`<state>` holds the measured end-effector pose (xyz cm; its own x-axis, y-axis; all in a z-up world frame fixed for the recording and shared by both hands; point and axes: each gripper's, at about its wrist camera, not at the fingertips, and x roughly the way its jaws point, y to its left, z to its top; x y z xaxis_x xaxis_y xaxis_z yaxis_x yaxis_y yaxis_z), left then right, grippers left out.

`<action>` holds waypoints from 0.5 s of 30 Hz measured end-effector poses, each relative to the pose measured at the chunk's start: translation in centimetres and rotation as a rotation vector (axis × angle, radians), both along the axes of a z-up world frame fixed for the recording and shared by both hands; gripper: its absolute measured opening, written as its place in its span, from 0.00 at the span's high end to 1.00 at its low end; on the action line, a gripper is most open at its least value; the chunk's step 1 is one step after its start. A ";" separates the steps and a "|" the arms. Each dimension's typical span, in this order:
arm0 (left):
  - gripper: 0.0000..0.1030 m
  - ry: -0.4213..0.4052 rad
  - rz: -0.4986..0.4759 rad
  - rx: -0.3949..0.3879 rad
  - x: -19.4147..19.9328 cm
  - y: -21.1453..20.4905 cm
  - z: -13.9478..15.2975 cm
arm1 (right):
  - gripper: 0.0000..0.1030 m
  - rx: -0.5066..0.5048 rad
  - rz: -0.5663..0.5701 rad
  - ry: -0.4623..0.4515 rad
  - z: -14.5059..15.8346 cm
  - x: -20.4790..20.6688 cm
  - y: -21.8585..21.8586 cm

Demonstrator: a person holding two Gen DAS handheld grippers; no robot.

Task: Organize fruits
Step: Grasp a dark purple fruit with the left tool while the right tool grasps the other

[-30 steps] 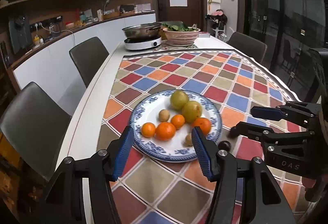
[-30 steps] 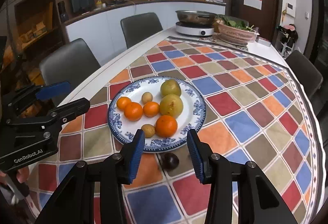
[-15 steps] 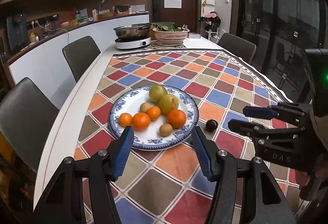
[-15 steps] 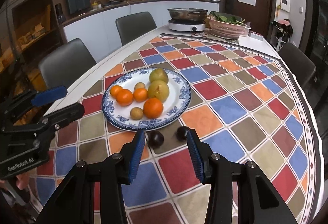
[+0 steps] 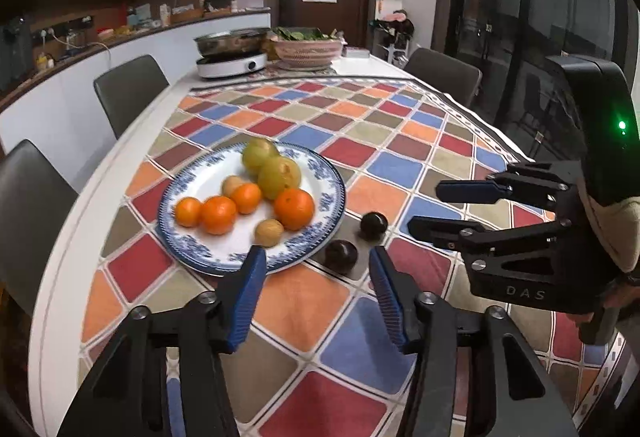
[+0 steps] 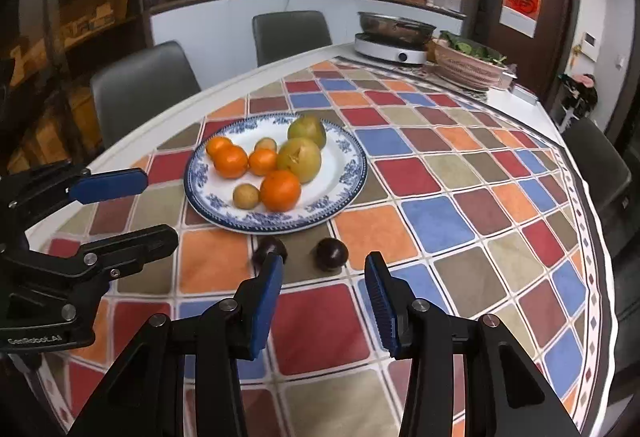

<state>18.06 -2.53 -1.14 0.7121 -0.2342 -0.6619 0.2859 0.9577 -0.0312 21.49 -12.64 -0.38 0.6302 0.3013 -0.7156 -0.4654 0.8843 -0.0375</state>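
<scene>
A blue-and-white patterned plate [image 5: 192, 249] sat on the checked tablecloth [image 5: 384, 141] near the long left edge of the table [image 5: 60, 269], towards its near end. On the plate lay four oranges, the largest orange [image 5: 293, 208] towards the near right rim, with three smaller ones in a row to its left. Behind them, two green-yellow fruits [image 5: 279, 177] were touching each other at the far side of the plate. Two small tan fruits were also on it, one [image 5: 269, 233] just beside the largest orange near the front rim and the other behind the middle of the orange row. Off the plate, on the cloth just beside its near right rim, lay two dark round plums: the nearer plum [image 5: 341, 256] and the farther plum [image 5: 373, 225], close together but apart. The left gripper [image 5: 318, 291] hovered above the cloth in front of the nearer plum, its jaws closing but with nothing between the blue pads, which pressed on nothing. The right gripper [image 6: 324, 297] hung over the cloth with its jaws released and empty; in its own view one plum [image 6: 331, 254] lay just beyond the gap between its fingers, while the other plum [image 6: 267, 247] was partly hidden behind its left fingertip. At the table's far end stood a cooker with a metal pan [image 5: 232, 53] and a basket of greens [image 5: 306, 47].
</scene>
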 end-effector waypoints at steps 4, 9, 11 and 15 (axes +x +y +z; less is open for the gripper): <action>0.56 0.036 -0.018 -0.009 0.7 -0.9 -1.1 | 0.58 -0.044 0.074 0.012 -1.0 0.9 0.2; 0.62 0.096 -0.042 -0.026 2.0 -1.7 -2.4 | 0.58 -0.070 0.140 0.053 -2.3 2.3 0.2; 0.64 0.111 -0.049 -0.023 2.3 -1.9 -2.8 | 0.58 -0.076 0.154 0.069 -2.8 2.8 0.3; 0.65 0.136 -0.059 -0.018 3.2 -2.4 -3.5 | 0.58 -0.099 0.178 0.083 -3.8 3.4 0.5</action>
<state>21.23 -4.96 -4.63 0.6008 -0.2859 -0.7465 0.3341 0.9382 -0.0904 24.92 -12.13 -4.17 0.5111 0.3284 -0.7943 -0.6193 0.7815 -0.0754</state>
